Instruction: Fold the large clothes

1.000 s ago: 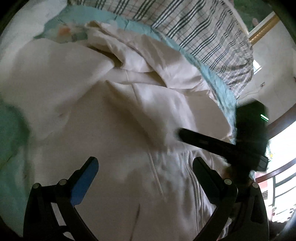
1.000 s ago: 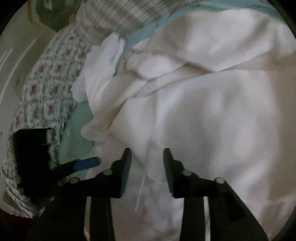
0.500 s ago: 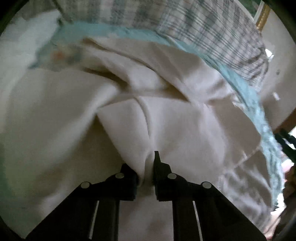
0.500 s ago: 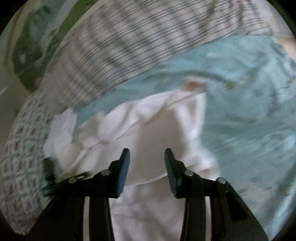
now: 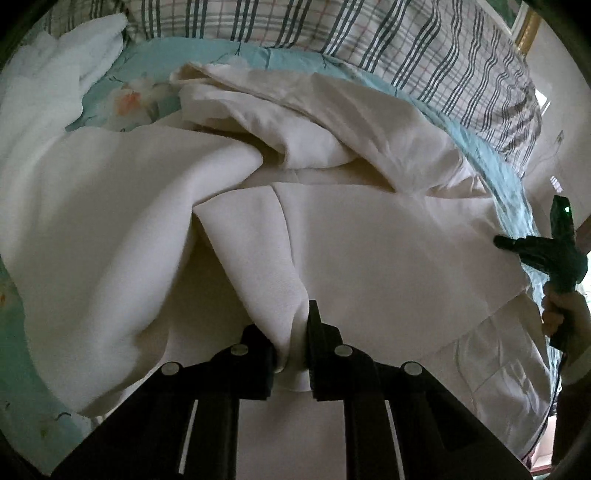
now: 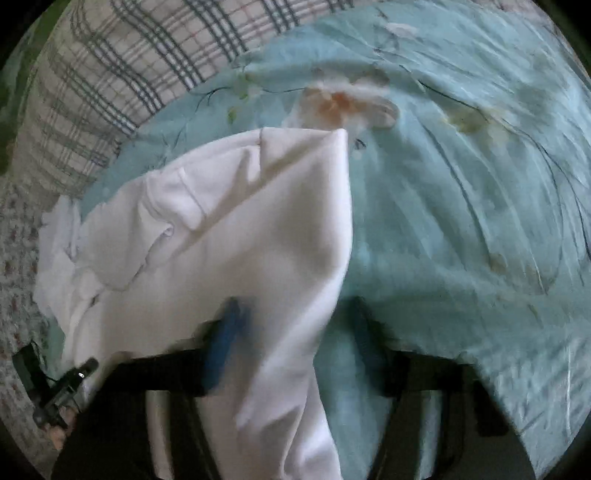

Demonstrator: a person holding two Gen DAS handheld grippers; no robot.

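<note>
The left gripper (image 5: 291,343) is pinching a fold of the cream fleece garment (image 5: 369,251) at lower centre, likely to drag it over. The right gripper (image 6: 291,332) is hanging spread and blurred over its edge.

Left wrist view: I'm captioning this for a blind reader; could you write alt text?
The left gripper is shut on a pinched fold of a large cream-white fabric garment, which lies rumpled on a pale blue floral bedsheet. A plaid pillow lies behind.

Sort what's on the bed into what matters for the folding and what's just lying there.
Job:
cream garment
left claw, shut on a fold of it
right claw, open

Lying about:
plaid pillow
white cloth
teal floral sheet
</note>
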